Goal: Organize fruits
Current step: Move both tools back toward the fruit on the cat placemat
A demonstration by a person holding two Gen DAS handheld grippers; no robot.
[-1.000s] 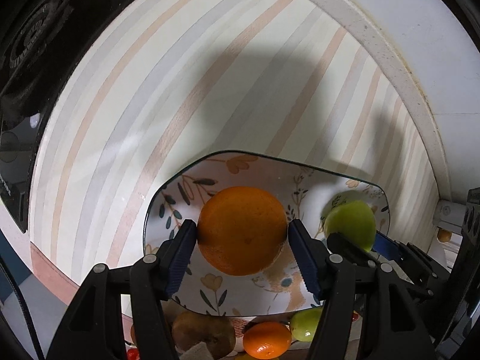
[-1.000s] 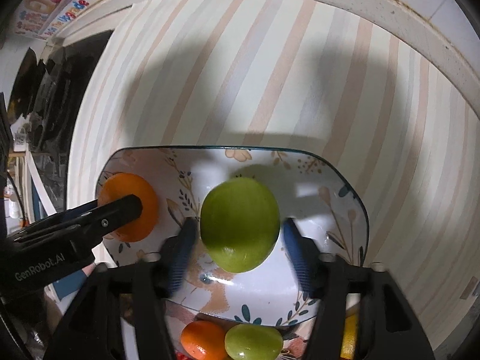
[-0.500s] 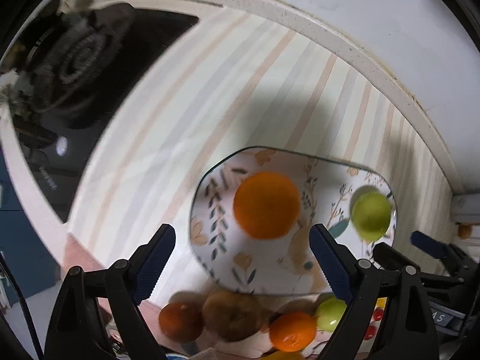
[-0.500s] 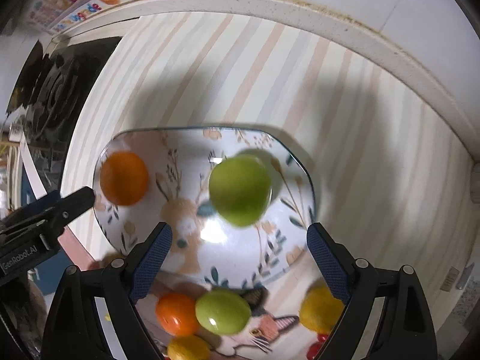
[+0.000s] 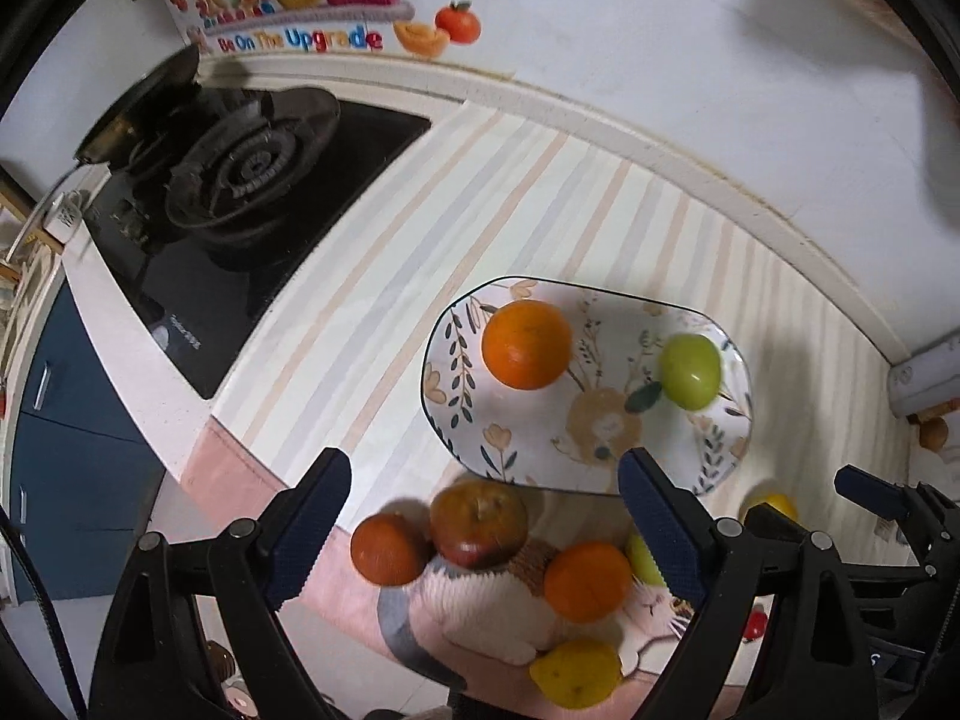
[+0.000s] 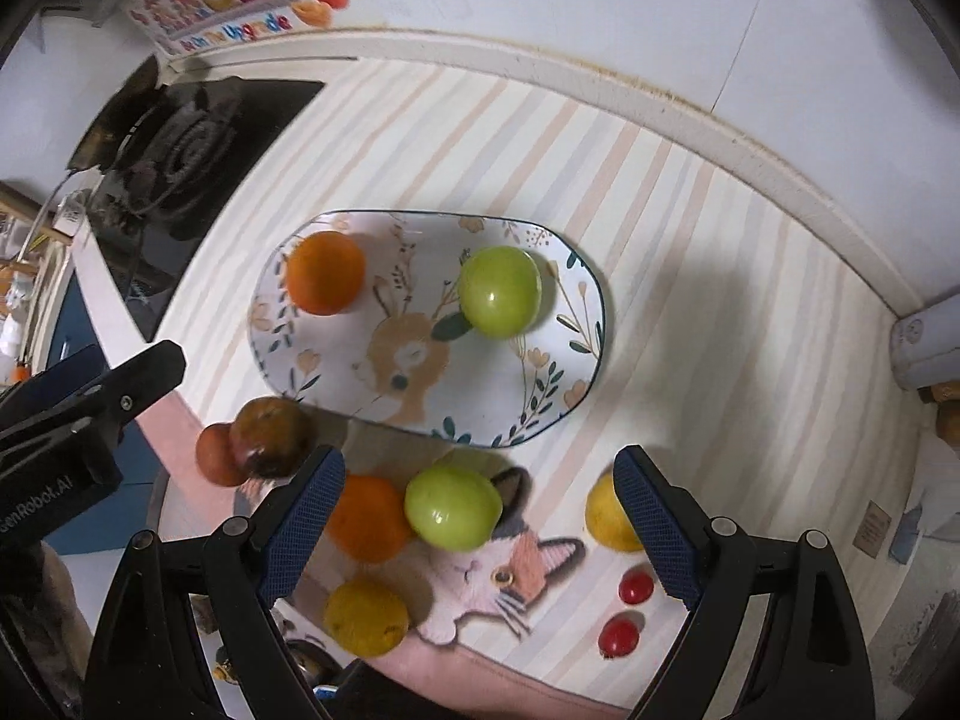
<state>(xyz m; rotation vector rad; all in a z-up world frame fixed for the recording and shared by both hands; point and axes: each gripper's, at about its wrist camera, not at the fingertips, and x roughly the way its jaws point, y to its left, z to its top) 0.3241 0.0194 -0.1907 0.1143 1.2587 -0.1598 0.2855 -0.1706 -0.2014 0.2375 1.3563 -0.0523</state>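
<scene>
hovering above the striped worktop (image 6: 690, 276), both tongs point steeply down w/ nothing between the pads. left tongs (image 5: 483, 525) stand wide apart, jaws just been opening, empty; right tongs (image 6: 480, 516) same, wide apart & empty, jaws just been opening too. oval floral plate (image 6: 420, 396) holds an orange (image 6: 324, 281) at its left end & a green apple (image 6: 499, 290) at its right end, the two well apart. near edge of plate, on a cat-print mat (image 6: 510, 564): brown apple (image 6: 270, 435), dark reddish fruit (image 6: 213, 456) touching it, 2nd orange (image 6: 367, 517), 2nd green apple (image 6: 453, 507), lemon (image 6: 365, 617). another lemon (image 6: 607, 515) & two cherry tomatoes (image 6: 635, 588) sit right of the mat. gas hob (image 5: 252, 180) far left.
</scene>
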